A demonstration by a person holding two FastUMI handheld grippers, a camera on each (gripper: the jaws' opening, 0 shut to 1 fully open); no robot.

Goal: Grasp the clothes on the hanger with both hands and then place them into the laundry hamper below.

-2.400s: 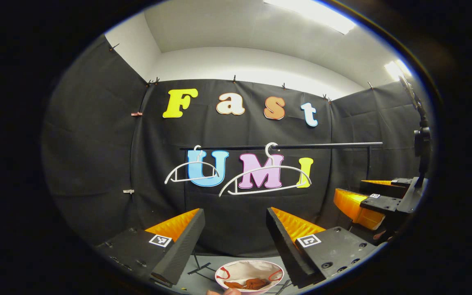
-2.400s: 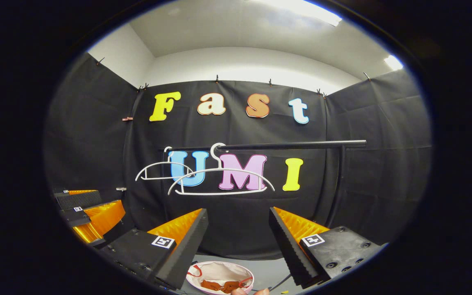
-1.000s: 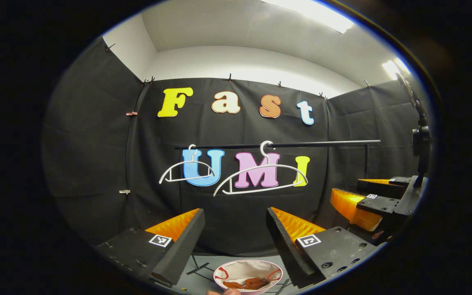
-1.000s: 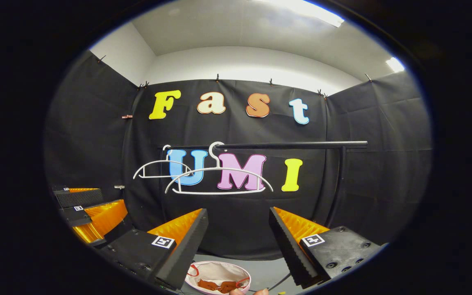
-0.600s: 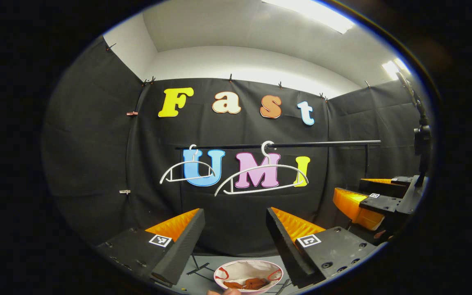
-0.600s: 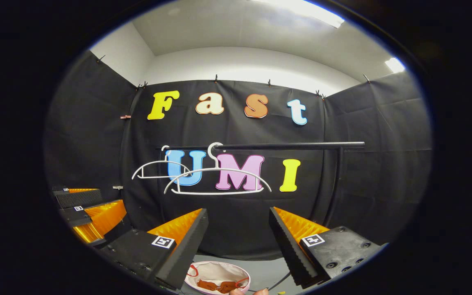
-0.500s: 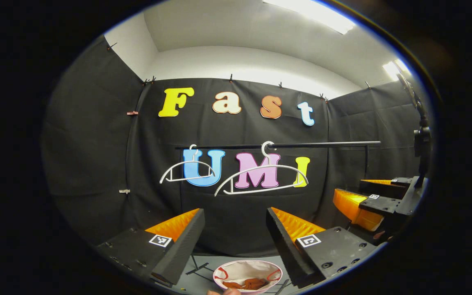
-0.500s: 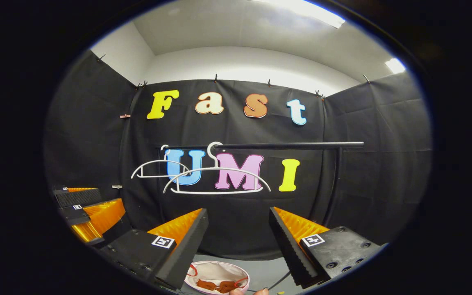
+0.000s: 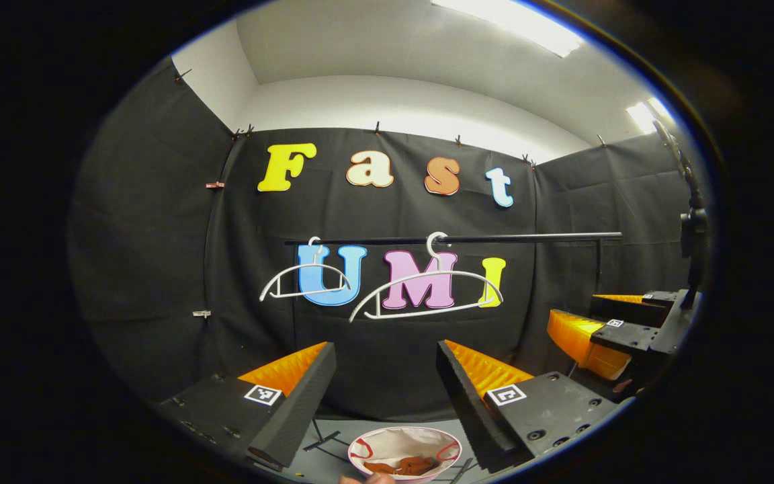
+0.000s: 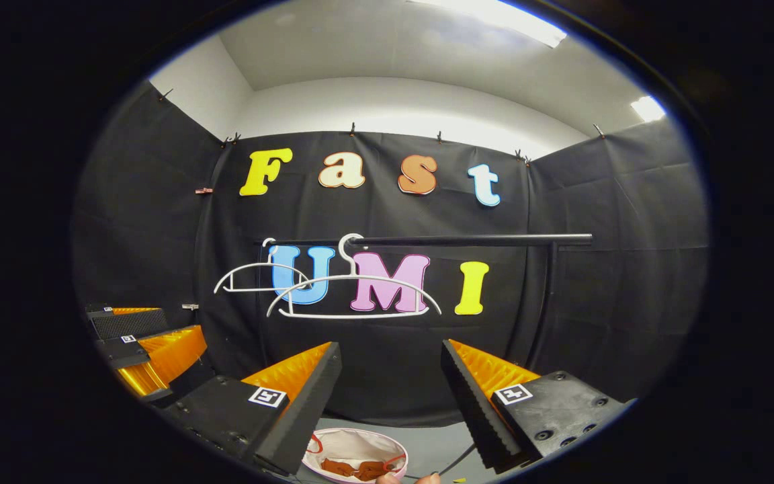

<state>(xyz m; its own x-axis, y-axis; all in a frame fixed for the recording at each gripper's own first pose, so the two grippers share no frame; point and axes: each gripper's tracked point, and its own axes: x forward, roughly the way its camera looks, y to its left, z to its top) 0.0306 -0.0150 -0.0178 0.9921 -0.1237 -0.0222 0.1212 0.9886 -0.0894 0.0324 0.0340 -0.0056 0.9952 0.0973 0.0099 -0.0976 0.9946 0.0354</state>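
The left hand-held gripper (image 9: 385,366) has its fingers spread wide with nothing between them, and so does the right hand-held gripper (image 10: 390,366). Brown clothes (image 9: 404,465) lie in the laundry hamper (image 9: 406,440), a round white hamper with red trim, which sits below and ahead of both hand-held grippers, seen through the gap between the fingers; in the right gripper view the clothes (image 10: 353,468) lie at the hamper's (image 10: 353,445) near side. Above and ahead, 2 bare white hangers (image 9: 427,292) hang on a black rail (image 9: 528,236). Square black-and-white markers (image 9: 506,394) sit on the finger mounts; no readable writing shows on them. The hamper stands on a grey floor (image 9: 323,457). Black cloth walls close the booth under a white ceiling with strip lights (image 9: 514,23).
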